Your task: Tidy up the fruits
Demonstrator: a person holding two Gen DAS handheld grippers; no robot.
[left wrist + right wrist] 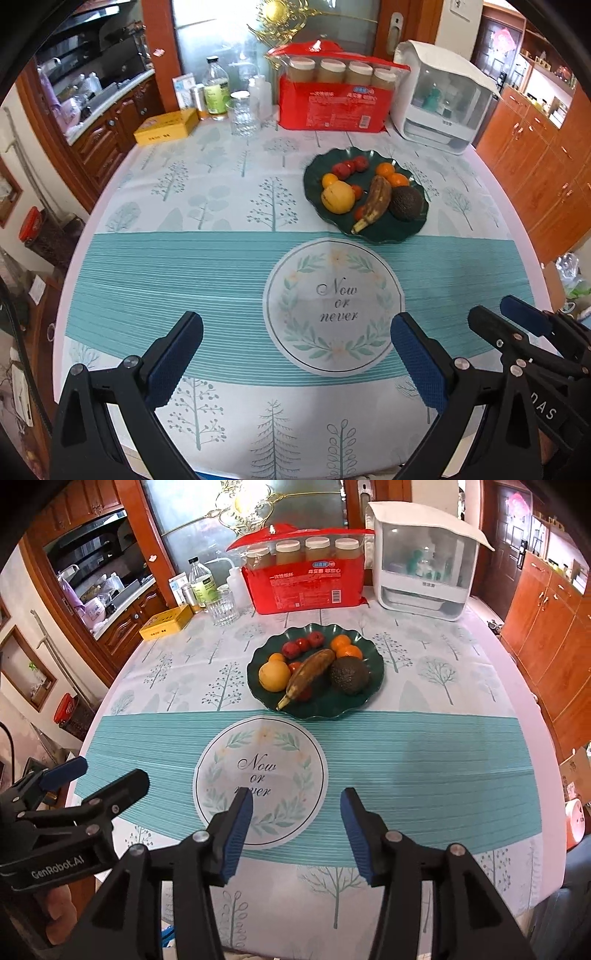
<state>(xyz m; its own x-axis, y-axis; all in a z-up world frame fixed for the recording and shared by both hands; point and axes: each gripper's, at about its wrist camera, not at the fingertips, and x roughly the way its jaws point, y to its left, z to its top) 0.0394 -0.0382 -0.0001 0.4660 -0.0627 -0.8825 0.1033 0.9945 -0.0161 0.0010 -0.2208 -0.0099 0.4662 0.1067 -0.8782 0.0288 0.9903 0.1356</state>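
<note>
Grippers, two, hand-held, nearest the viewer: left gripper (295, 354) with jaws spread wide and empty; right gripper (297, 834) with jaws parted and likewise empty, both hovering over the near edge of the bench (424, 746), well short of the green plate (373, 679). Neither touches anything; likely drawn back because nothing loose remains to collect. Tablecloth medallion (260, 781), printed "Now or never", lies between the grippers and the plate. Green plate, scalloped rim, holds all visible fruit, so sorting looks near complete: banana (308, 675), heavily browned, laid diagonally across the middle; yellow-orange round fruit (274, 675) left of the banana; avocado (349, 675), dark and pebbled, right of it; small red fruits (301, 645) and two tangerines (344, 648) toward the plate's far rim. Beyond the plate: red package (306, 587), white appliance (421, 561), drinking glass (221, 605), yellow tin (166, 622).
</note>
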